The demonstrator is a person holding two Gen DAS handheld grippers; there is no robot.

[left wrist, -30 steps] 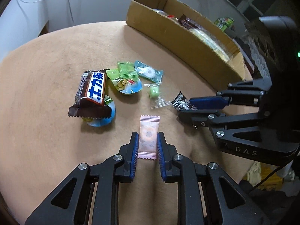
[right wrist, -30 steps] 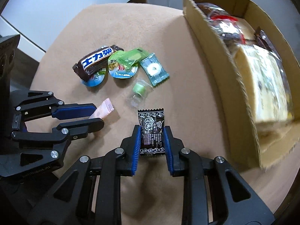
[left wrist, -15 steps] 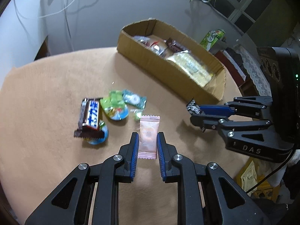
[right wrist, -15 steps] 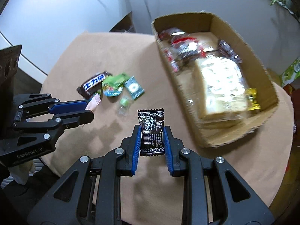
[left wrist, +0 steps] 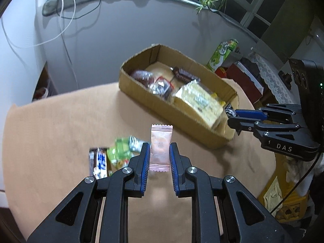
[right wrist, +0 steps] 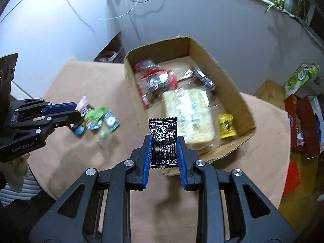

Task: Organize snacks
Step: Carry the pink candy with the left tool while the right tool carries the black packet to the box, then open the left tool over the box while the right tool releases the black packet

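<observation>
- Left gripper [left wrist: 160, 155] is up off the worktop [left wrist: 60, 125], jaws clenched on a pink candy sachet [left wrist: 161, 146] standing upright between the pads.
- Right gripper [right wrist: 164, 148] has its jaws gripping a black sachet [right wrist: 164, 141], right at the near wall of the cardboard box [right wrist: 232, 85].
- Box holds packaged snacks, a yellow packet [right wrist: 226, 126] in its near corner.
- Loose sweets [right wrist: 97, 117] lie on the worktop left of the box, blurred.

pink candy [left wrist: 161, 147], black patterned sachet [right wrist: 164, 141]
</observation>
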